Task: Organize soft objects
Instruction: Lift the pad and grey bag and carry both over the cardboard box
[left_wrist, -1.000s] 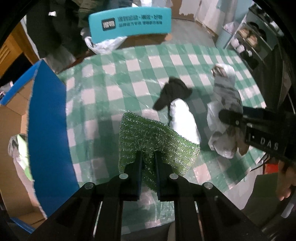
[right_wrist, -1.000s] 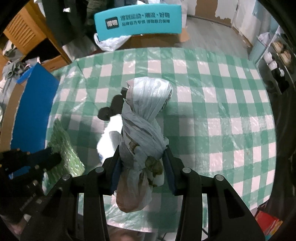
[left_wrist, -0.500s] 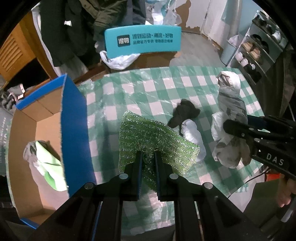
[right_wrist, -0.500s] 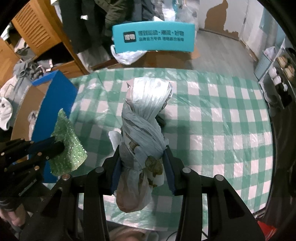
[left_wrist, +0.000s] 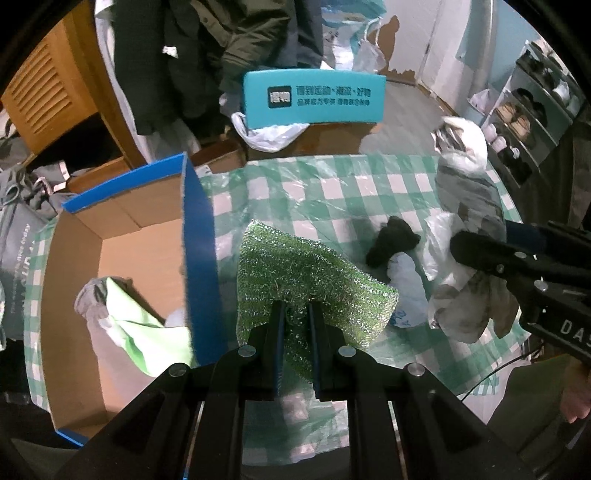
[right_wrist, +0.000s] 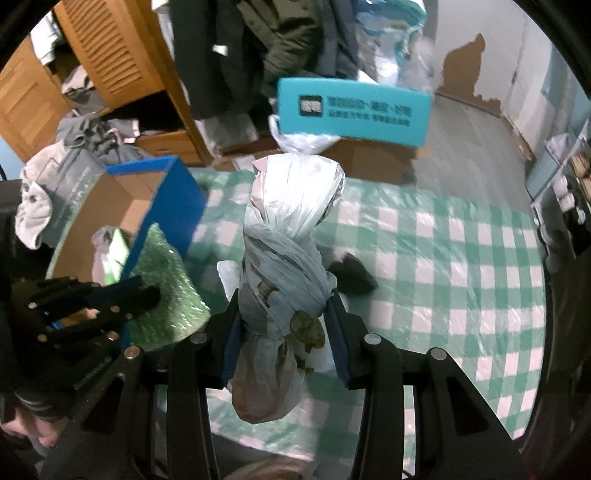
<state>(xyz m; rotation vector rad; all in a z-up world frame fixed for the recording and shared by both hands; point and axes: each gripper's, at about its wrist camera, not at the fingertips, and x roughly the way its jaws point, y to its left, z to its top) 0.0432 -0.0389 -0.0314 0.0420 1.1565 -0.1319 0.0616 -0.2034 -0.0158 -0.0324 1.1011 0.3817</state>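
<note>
The left gripper (left_wrist: 295, 314) pinches one edge of the glittery green mesh scouring cloth (left_wrist: 306, 280), hanging beside the blue-walled cardboard box (left_wrist: 197, 236); it looks light and floppy. The right gripper (right_wrist: 284, 325) clamps the twisted grey plastic-bag bundle (right_wrist: 288, 236) mid-length, further from the box; probably squashy and slippery, so gripping its knot seems sound.

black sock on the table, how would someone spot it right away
Start at the green-checked tablecloth. Near its middle a small black sock lies crumpled, touching a white bundle. It is the only dark thing lying there; the green scrubber and grey bag are held in grippers.
</note>
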